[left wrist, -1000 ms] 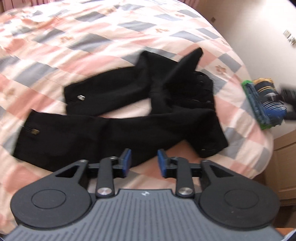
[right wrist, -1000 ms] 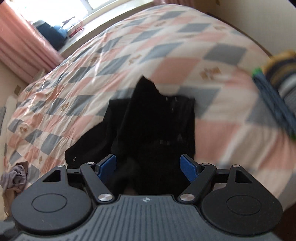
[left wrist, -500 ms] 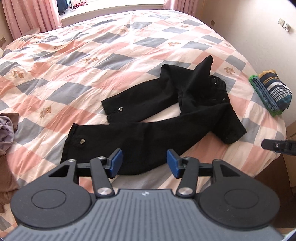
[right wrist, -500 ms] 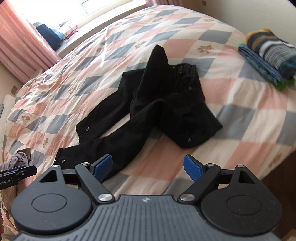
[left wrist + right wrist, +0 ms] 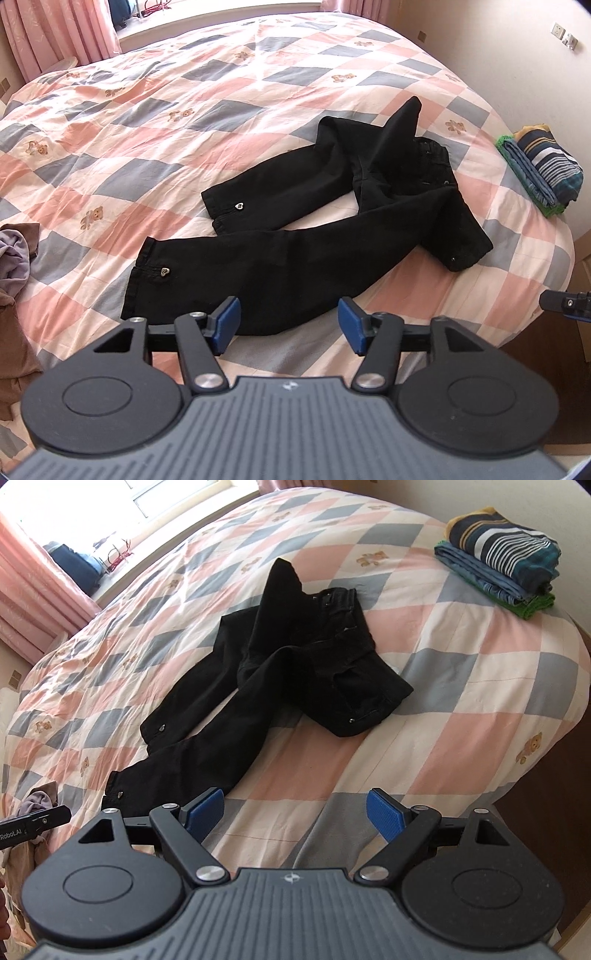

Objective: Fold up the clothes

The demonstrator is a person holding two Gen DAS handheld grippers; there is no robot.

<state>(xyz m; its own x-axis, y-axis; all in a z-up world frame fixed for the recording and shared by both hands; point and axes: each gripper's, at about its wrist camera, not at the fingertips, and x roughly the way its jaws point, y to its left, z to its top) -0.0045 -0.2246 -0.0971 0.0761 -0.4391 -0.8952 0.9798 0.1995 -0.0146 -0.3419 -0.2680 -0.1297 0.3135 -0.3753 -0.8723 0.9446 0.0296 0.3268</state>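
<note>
folded stack (image 5: 498, 554) beside trousers (image 5: 280, 672)

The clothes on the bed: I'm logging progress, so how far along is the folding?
Done: a folded stack sits at the bed's corner. In hand: nothing; the left tongs are opening and the right tongs are open, both empty above the quilt. Left: the black trousers lie unfolded, waist crumpled, and a heap of clothes waits at the edge.
</note>
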